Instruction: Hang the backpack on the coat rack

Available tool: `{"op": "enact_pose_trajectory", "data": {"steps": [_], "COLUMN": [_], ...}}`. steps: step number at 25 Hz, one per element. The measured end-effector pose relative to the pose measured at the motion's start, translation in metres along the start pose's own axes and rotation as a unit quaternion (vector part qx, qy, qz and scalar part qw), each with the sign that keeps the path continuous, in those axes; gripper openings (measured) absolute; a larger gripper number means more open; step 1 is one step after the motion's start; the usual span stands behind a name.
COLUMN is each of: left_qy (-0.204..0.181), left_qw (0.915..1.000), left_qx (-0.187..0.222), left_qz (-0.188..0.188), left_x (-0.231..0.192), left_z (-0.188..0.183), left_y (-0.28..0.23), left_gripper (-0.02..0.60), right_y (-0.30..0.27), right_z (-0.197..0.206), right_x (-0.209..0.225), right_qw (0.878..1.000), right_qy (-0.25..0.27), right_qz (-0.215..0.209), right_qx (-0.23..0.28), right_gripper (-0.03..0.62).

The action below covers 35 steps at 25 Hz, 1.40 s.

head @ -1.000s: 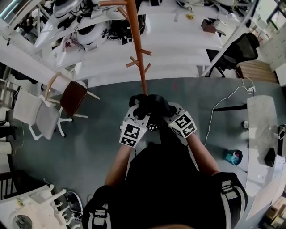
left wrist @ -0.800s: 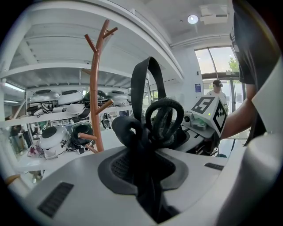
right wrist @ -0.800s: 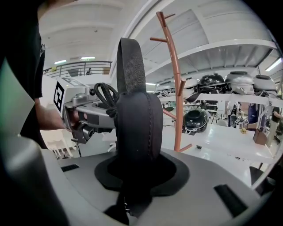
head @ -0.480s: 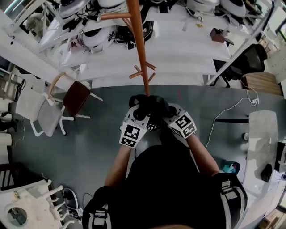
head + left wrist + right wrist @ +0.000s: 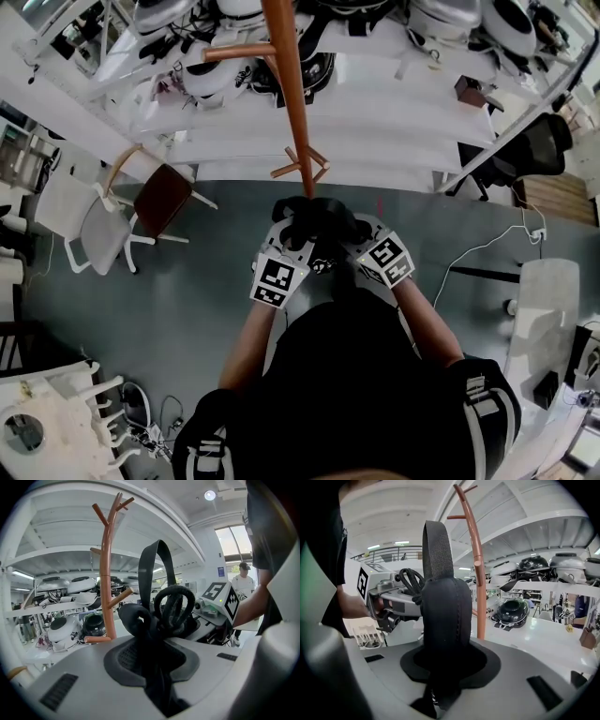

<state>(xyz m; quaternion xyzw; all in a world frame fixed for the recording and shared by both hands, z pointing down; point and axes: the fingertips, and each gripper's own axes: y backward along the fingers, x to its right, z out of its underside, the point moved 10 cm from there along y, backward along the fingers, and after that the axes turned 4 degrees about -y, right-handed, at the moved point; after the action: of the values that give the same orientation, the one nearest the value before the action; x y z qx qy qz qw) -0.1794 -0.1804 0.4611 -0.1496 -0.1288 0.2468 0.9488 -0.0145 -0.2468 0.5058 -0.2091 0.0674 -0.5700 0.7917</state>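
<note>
Evidently the backpack [image 5: 315, 217] is held between both grippers, close before the person's chest and just short of the coat rack [image 5: 290, 103], on none of whose pegs it is hung; the left gripper [image 5: 292, 234] is clamped on a bunched black strap, the webbing pressed between its jaws; the right gripper [image 5: 360, 234] is closed on a padded shoulder strap, above which a webbing loop stands upright; white shelves [image 5: 375, 103] bearing helmets [image 5: 211, 80] are seen behind the rack.
</note>
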Motion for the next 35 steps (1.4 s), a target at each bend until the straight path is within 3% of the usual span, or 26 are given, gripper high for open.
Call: {"op": "enact_pose_trajectory", "data": {"steps": [19,35], "left_qy": [0.027,0.057], "left_qw": [0.9972,0.9909], "left_qx": [-0.027,-0.042], "left_qz": [-0.065,-0.115], "left_x": [-0.029,-0.051], "left_z": [-0.017,-0.014], "left_y": [-0.062,-0.097], "left_gripper": [0.084,0.084], "right_y": [-0.03,-0.065], "right_z": [-0.021,-0.033], "right_x": [0.087,0.135], "right_qw": [0.997,0.991], "right_qy": [0.025,0.046], "right_qz": [-0.069,-0.12], "right_qx": [-0.018,-0.035], "right_gripper": [0.123,0.123]}}
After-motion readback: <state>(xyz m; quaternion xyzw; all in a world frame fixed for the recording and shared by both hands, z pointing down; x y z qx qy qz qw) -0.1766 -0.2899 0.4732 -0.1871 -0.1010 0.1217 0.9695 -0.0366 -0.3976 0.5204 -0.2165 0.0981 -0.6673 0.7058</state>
